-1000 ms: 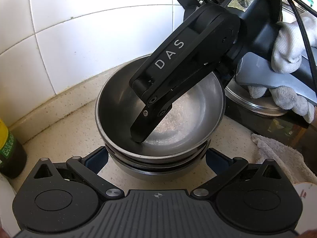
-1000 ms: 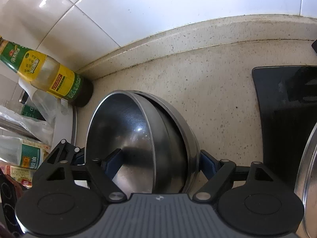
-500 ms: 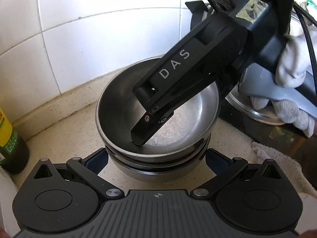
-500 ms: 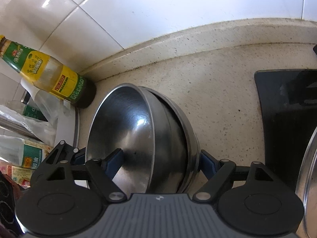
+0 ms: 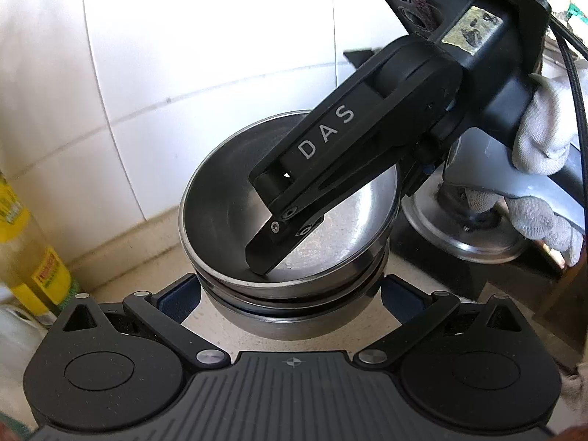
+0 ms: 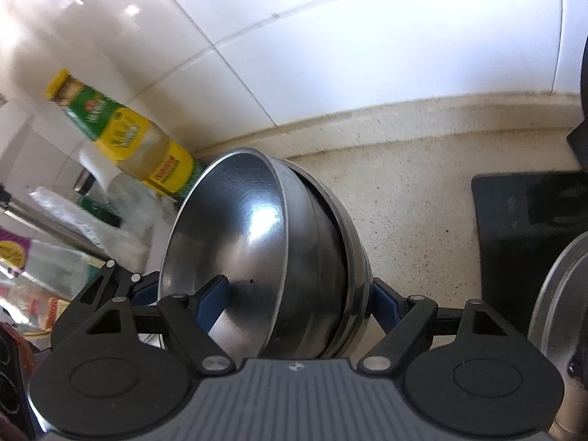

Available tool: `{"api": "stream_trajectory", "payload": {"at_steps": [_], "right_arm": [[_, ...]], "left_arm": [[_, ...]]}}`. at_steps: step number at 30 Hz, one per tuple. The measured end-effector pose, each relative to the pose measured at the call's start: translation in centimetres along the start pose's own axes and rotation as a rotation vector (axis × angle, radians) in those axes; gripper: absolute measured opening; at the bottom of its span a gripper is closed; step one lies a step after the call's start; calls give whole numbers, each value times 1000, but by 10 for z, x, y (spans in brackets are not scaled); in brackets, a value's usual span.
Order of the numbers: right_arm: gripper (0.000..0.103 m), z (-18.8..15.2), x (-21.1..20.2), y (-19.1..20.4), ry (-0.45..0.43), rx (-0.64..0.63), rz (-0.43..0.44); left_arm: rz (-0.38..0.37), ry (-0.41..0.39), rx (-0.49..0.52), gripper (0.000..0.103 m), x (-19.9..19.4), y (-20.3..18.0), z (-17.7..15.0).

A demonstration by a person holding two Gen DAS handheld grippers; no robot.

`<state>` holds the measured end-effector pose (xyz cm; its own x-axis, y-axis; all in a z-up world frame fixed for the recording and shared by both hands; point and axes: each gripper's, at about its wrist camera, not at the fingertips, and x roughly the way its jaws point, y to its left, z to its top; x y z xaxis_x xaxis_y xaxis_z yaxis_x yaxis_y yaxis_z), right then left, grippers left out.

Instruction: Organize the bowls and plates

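Bowls (image 5: pixel 235 202) now lifted higher by right gripper (image 6: pixel 297 294).

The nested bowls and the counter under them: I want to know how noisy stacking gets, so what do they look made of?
The nested bowls look like stainless steel, brushed inside: grey metallic sheen, a bright glare spot, thin rolled rims. The counter looks like speckled beige stone or composite, matte, with dark flecks; which of the two, the look leaves open.

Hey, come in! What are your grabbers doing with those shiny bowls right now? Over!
Right gripper clamped on stacked steel bowls, one finger inside. Left gripper open astride the stack. Oil bottle close behind; pot lid beside.
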<state>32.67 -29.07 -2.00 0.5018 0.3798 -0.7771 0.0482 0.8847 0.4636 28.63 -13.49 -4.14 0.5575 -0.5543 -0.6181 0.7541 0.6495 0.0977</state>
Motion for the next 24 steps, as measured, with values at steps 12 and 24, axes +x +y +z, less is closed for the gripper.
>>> {"api": "stream_trajectory", "payload": {"at_steps": [12,24], "right_arm": [[95,-37,-54,40,-39,-59,12],[95,-75,-74,41,21,-151,110]], "left_arm": [[74,-34,3,103,-70,-33,8],[179,4,-59,103,-109,-78,-8]]}}
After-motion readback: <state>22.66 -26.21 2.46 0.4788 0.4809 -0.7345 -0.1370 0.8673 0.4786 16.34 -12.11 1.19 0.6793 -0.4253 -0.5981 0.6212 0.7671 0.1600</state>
